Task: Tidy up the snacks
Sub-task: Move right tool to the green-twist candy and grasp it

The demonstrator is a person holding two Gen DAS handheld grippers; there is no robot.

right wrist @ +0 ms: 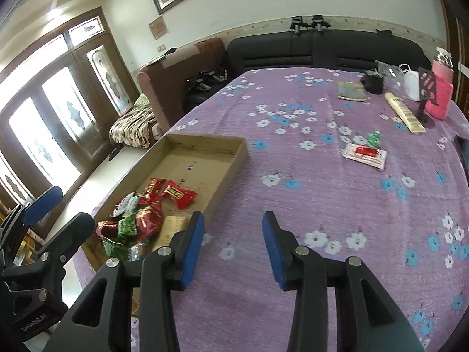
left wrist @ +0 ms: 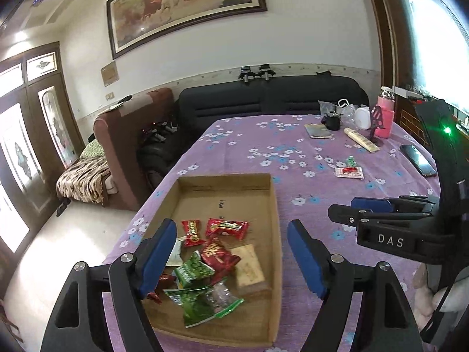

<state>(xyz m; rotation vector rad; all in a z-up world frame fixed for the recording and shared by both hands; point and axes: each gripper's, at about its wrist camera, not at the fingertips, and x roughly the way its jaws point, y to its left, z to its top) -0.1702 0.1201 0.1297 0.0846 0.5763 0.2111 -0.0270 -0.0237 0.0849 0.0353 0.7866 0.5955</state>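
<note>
A shallow cardboard tray (left wrist: 274,205) sits at the table's near left edge and holds several red and green snack packets (left wrist: 218,252), also seen in the right wrist view (right wrist: 146,214). My left gripper (left wrist: 231,256) is open and empty, hovering over the tray's near end. My right gripper (right wrist: 233,248) is open and empty above the purple cloth, just right of the tray (right wrist: 231,161). It also shows in the left wrist view (left wrist: 351,209). A white-and-red packet (right wrist: 365,154) and a small green candy (right wrist: 373,138) lie loose on the cloth further off.
The flowered purple tablecloth (right wrist: 322,190) covers the table. At the far right stand a pink bottle (right wrist: 439,94), a black cup (right wrist: 373,82), a white container (right wrist: 411,83), a long beige packet (right wrist: 406,113), a flat booklet (right wrist: 351,91). A phone (left wrist: 417,160) lies at the right edge. Sofas stand behind.
</note>
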